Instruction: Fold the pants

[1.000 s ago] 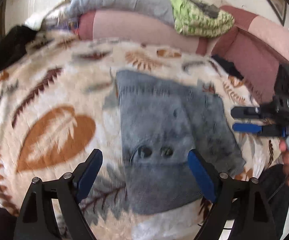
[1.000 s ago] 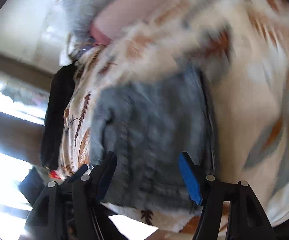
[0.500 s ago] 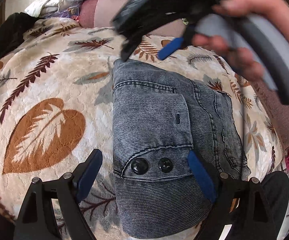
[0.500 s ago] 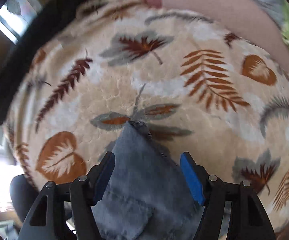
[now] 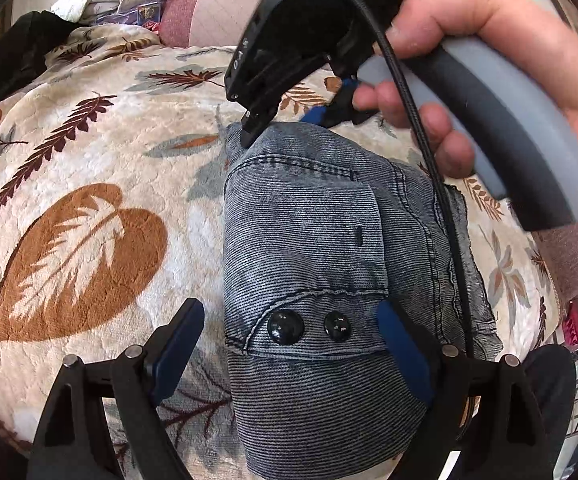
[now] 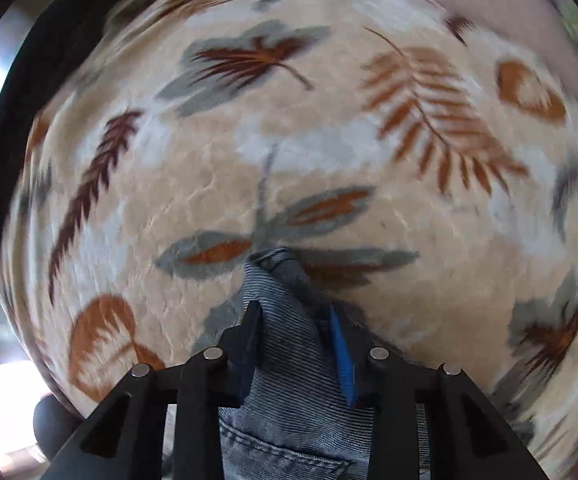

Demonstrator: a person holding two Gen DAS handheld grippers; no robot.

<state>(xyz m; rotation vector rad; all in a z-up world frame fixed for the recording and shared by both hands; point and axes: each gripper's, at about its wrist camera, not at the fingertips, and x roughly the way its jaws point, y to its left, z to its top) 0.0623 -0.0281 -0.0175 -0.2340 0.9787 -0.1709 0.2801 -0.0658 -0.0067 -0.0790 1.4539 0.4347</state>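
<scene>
1. The right gripper (image 6: 295,340) has just been closing its fingers (image 6: 339,350) on the far corner of the pants (image 6: 285,364); the pads seem to pinch the denim, though the frame is blurred.
2. The left gripper (image 5: 289,344) holds its fingers (image 5: 179,340) wide apart over the near part of the pants (image 5: 309,240), gripping nothing.
3. The folded pants lie on a leaf-print blanket (image 5: 89,160), two black buttons (image 5: 285,326) facing up.
4. A hand (image 5: 489,52) grips the right gripper's handle.
</scene>
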